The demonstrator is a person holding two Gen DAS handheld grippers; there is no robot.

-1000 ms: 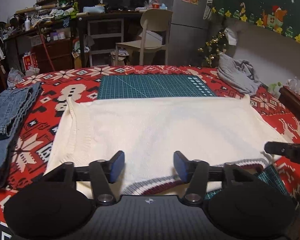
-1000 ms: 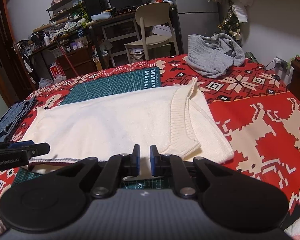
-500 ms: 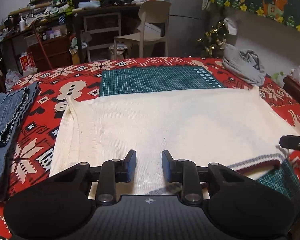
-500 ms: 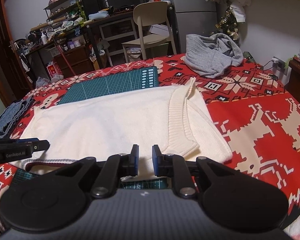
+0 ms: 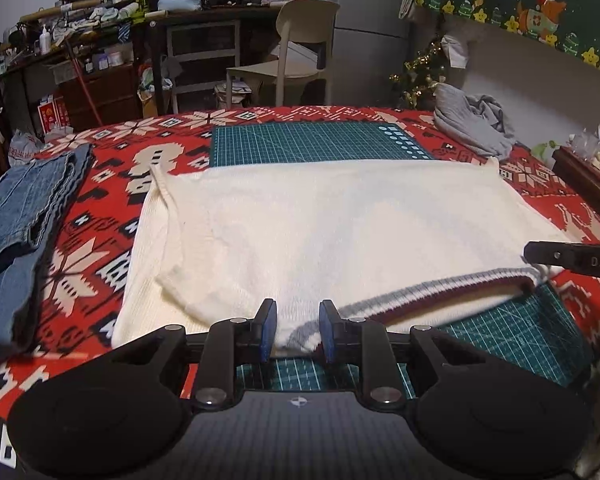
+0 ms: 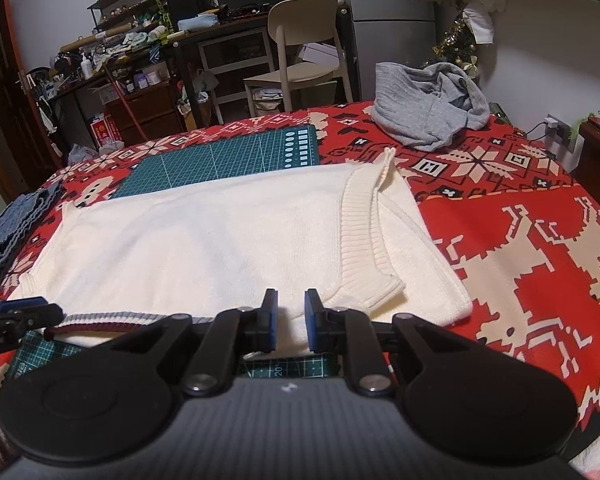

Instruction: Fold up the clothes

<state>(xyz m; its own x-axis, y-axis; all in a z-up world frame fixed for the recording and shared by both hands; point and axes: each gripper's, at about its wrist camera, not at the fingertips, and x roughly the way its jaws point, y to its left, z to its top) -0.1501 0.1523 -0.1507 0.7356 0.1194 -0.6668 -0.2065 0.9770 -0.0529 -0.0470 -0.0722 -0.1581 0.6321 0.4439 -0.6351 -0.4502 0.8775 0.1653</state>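
Firstly, left wrist view: left gripper (image 5: 293,330) has its jaws narrowed around the near striped edge of the cream sweater (image 5: 340,232), a small gap showing either side of the cloth.
Sweater spot: flat on the red patterned blanket (image 5: 100,248), partly over the green cutting mat (image 5: 312,142).
Beside it: folded jeans (image 5: 16,216) at left, grey garment (image 5: 472,120) far right.
Right wrist view: right gripper (image 6: 287,320) is nearly closed over the sweater's near edge, beside the ribbed hem (image 6: 360,240).

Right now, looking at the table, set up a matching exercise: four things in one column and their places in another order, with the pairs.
Things:
1. jeans
2. grey sweater
3. white sweater
4. chair

Places:
A. beyond the table's far edge
B. table's far right corner
C. table's left edge
D. spread flat mid-table

Pairs: 1-C, 2-B, 3-D, 4-A
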